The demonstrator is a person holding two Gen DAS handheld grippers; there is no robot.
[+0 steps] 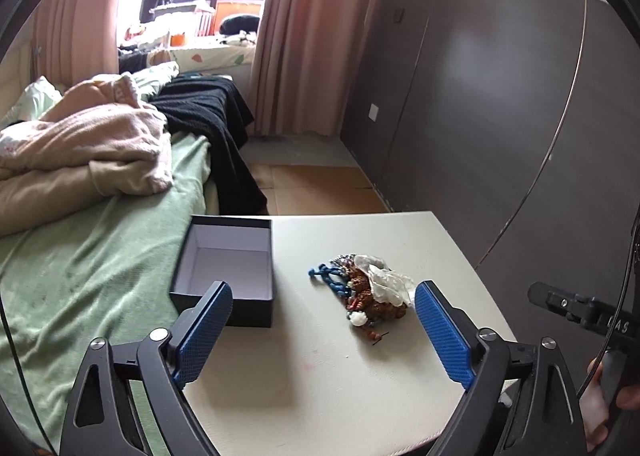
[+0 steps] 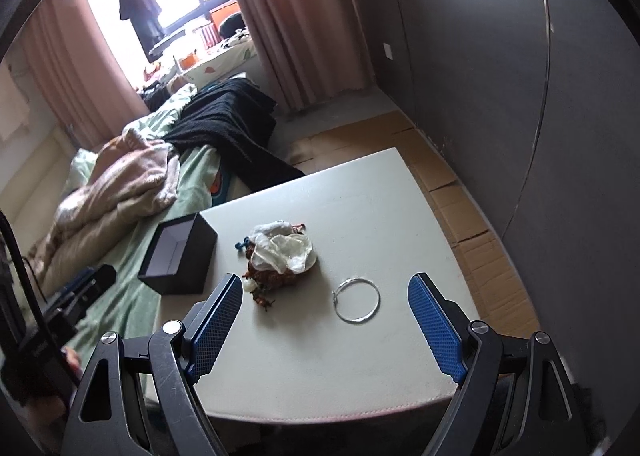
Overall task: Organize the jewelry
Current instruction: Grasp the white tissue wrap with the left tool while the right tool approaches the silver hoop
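A heap of jewelry (image 1: 370, 290) lies on the cream table (image 1: 360, 368): blue beads, brown beads, a white crumpled piece on top. The same heap (image 2: 280, 256) shows in the right wrist view, with a thin silver bangle (image 2: 357, 300) lying alone to its right. An open black box (image 1: 226, 270) with a pale lining stands at the table's left edge, empty; it shows again (image 2: 178, 256) left of the heap. My left gripper (image 1: 322, 304) hangs open above the table, between box and heap. My right gripper (image 2: 326, 296) is open too, nothing between its pads, near the bangle.
A bed with a green sheet (image 1: 80, 276), pink blanket (image 1: 88, 144) and black knit throw (image 1: 208, 116) runs along the table's left side. A dark panelled wall (image 1: 500, 116) stands to the right. Cardboard sheets (image 2: 460, 192) cover the floor beyond the table.
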